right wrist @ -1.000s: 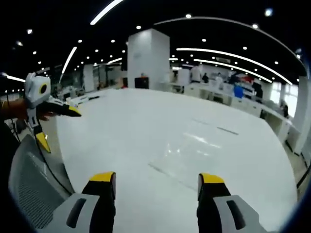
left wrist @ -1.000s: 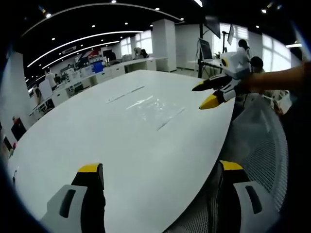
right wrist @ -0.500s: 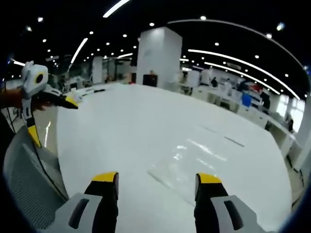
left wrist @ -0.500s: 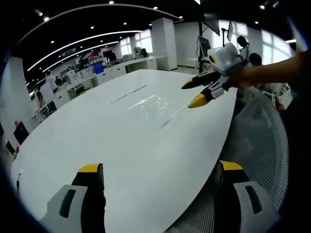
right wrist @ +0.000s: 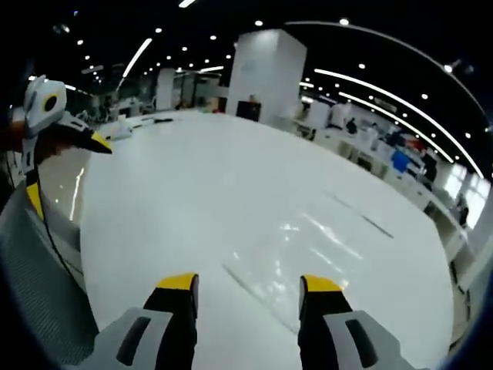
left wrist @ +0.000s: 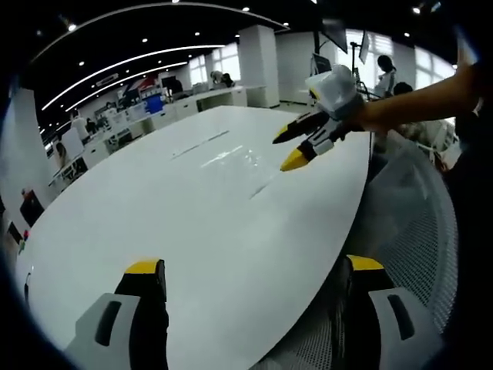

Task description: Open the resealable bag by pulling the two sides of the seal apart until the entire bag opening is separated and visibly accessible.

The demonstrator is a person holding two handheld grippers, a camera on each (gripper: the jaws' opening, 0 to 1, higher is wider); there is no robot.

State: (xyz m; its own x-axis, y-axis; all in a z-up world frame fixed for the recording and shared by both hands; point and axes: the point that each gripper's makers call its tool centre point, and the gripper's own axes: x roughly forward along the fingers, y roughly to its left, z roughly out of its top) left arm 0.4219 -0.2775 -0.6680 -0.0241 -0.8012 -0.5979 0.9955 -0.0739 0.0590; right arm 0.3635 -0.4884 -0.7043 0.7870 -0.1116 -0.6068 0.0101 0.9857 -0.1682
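Note:
A clear resealable bag [left wrist: 231,159] lies flat on the white table [left wrist: 154,216], hard to see apart from its glare and thin seal lines. My left gripper [left wrist: 254,266] is open near the table's front edge, well short of the bag. My right gripper [left wrist: 287,148] comes in from the right, open, hovering beside the bag's near edge. In the right gripper view, the bag [right wrist: 308,248] lies just ahead of the open right gripper [right wrist: 249,283], with nothing between its jaws. The left gripper [right wrist: 68,173] hangs open at the far left, off the table's side.
A grey mesh chair [left wrist: 408,223] stands against the table's edge, also seen as the chair [right wrist: 38,285] at lower left. A person's arm [left wrist: 416,104] holds the right gripper. Desks and people fill the far office, with a white pillar [right wrist: 262,69] behind the table.
My right gripper has moved forward and down over the table toward the bag, which now sits closer to its jaws. The left gripper has hardly moved.

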